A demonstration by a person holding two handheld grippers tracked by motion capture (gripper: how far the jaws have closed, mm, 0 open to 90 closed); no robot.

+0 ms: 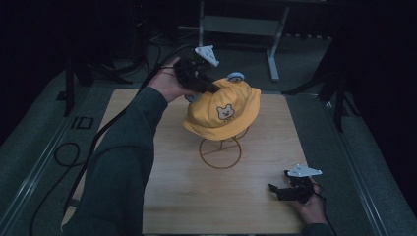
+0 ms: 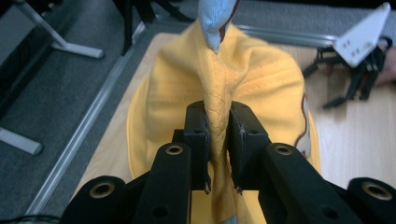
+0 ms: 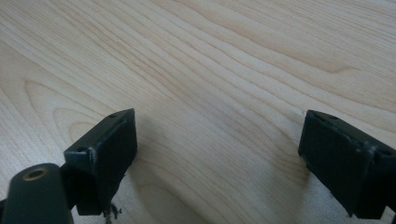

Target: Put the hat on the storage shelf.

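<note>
One yellow hat (image 1: pixel 222 109) on wire stand (image 1: pixel 220 152); left tongs (image 2: pixel 218 122) pinch hat fold; right tongs (image 3: pixel 217 154) spread wide, nothing between.

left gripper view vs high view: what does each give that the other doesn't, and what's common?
Left gripper view alone: the grip up close, the left claw pinching a raised fold of the yellow hat, cloth pressed between its pads, a blue ear above.

High view alone: the hat's bear face patch, the gold wire stand under it, the person's sleeve, and the wooden board as a whole.

Both: the hat, the board, and the right claw resting open on the board, away from the hat.
</note>
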